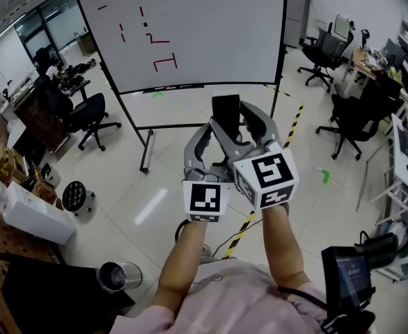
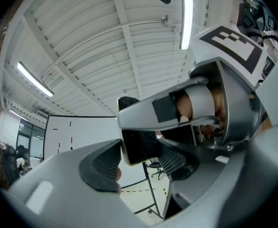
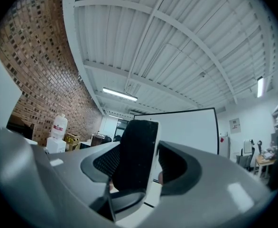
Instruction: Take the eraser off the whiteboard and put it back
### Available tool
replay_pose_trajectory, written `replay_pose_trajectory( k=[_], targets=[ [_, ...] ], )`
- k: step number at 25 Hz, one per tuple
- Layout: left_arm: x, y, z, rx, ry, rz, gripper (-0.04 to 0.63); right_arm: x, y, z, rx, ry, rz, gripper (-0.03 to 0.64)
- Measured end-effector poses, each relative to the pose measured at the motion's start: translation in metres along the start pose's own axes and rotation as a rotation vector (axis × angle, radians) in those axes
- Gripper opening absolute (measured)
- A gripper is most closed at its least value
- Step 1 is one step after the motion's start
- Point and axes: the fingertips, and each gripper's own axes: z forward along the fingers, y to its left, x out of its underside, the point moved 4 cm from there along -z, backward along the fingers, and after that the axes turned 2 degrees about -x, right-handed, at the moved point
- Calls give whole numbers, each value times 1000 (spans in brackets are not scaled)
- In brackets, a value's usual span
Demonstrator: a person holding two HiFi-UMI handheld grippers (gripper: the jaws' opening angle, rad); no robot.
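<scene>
**In front of the whiteboard: eraser off the board, clamped in both grippers**

Well clear of the whiteboard point(image 1: 211, 26), the eraser point(image 1: 226, 111) is held up in the air, above the floor point(image 1: 155, 207). It touches neither the board face nor the board's lower edge.

The left gripper point(image 2: 139, 163) is seen in its own view with its jaws set wide and the pads pressed on the eraser's two sides. The right gripper point(image 3: 136, 163) is likewise spread wide and closed on the eraser, the black felt against one pad and the white back against the other. The two grippers are crossed close together on the one small block.

The take-off step is judged complete; the return to the board is not yet done.

Risks noted:
- A drop to the floor is possible if one gripper is opened or pulled before the other; the eraser would be twisted out of the remaining pads.
- The jaws may be knocked together, as they overlap on the same thing.
- The red marks point(image 1: 166, 62) near the board's left edge may be smeared if the felt is dragged across them.
- The board's stand point(image 1: 145, 152) may be pushed back if the eraser is pressed on hard.
</scene>
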Motion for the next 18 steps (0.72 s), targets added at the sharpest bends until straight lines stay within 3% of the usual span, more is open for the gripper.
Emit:
replay_pose_trajectory(
  k=[18],
  targets=[
    [6,5,4,-4,19,-2,245,5,-2,8,-10,4,6,255]
  ],
)
